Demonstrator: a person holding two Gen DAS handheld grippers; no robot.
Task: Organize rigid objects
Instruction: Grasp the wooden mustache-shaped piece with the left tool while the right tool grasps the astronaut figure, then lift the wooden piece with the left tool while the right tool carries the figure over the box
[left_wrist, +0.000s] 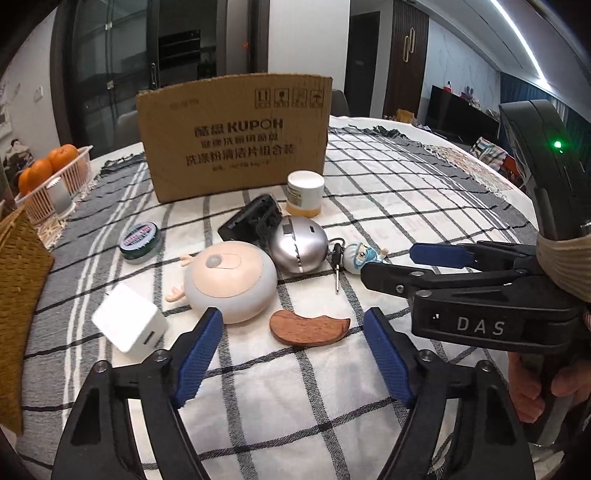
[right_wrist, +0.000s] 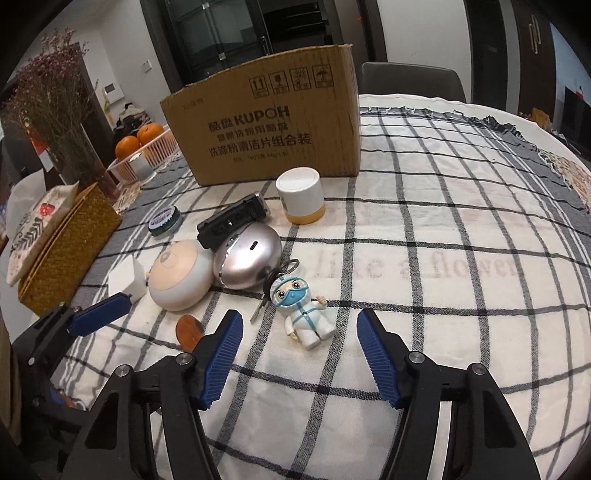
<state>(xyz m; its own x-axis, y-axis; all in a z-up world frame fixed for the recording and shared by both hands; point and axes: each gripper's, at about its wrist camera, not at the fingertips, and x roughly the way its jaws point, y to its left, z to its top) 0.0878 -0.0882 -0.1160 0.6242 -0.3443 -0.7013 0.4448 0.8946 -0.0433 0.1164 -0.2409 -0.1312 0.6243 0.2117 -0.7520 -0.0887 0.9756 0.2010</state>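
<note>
Both tongs, the left gripper (left_wrist: 293, 358) and the right gripper (right_wrist: 299, 360), stand with their ribbed blue pads apart and nothing between them, over a round table (right_wrist: 461, 258) under a checked woven cloth in a dim living room. Ahead lie a curved wooden piece (left_wrist: 308, 328), a glossy figurine keychain (right_wrist: 304, 314), a silver dome (left_wrist: 298, 243) and a matte round lamp (left_wrist: 231, 280). Behind stands a corrugated cardboard box (left_wrist: 236, 136), possibly open-topped.

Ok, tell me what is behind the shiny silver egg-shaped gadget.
Behind the silver egg-shaped gadget lies a black rectangular device, its near edge hidden by the egg. Farther back stand a white jar with a yellow base and the brown cardboard box.
</note>
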